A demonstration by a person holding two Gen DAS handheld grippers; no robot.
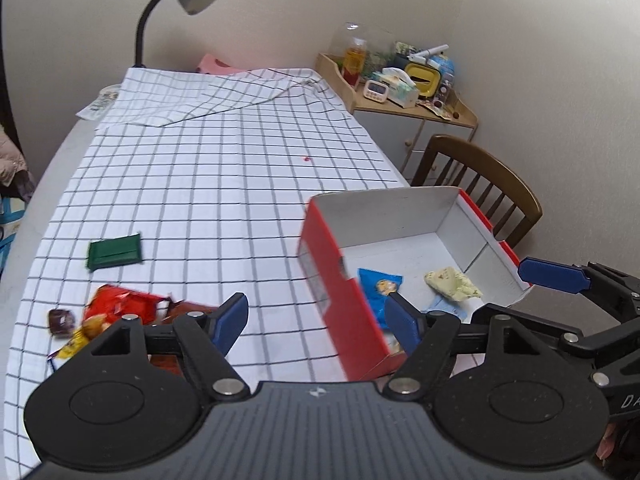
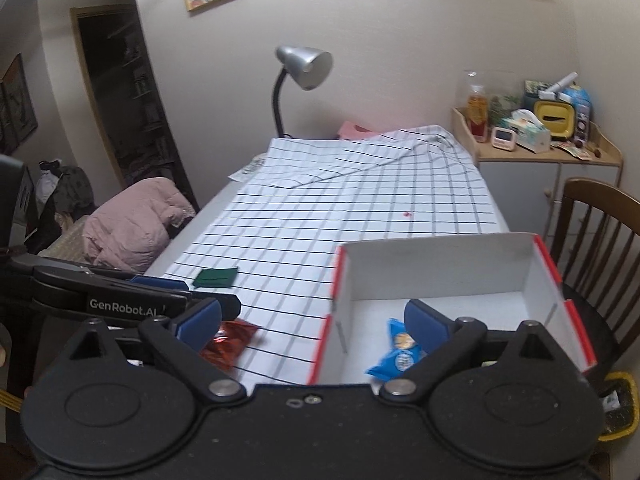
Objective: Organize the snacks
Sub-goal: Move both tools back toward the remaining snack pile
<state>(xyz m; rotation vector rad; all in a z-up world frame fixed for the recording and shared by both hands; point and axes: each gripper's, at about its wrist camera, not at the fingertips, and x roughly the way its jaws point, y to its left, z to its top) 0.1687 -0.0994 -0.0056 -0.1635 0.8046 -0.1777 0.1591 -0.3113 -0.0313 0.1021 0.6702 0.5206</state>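
Red box (image 1: 340, 280) w/ white interior sits on counter (image 1: 200, 200), holding blue packet (image 1: 378, 284) and pale packet (image 1: 452, 282). I see both grippers' fingers spread, empty. Only left cam shows pale packet; green packet (image 1: 115, 252) lies outside.

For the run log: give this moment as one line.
left: open, empty | right: open, empty | box: blue pack, yellow pack inside | table: green pack, red pack left

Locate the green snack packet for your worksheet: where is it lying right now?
The green snack packet lies flat on the checked tablecloth, alone, left of the red box and beyond the red wrapper pile; the right wrist view shows it too.
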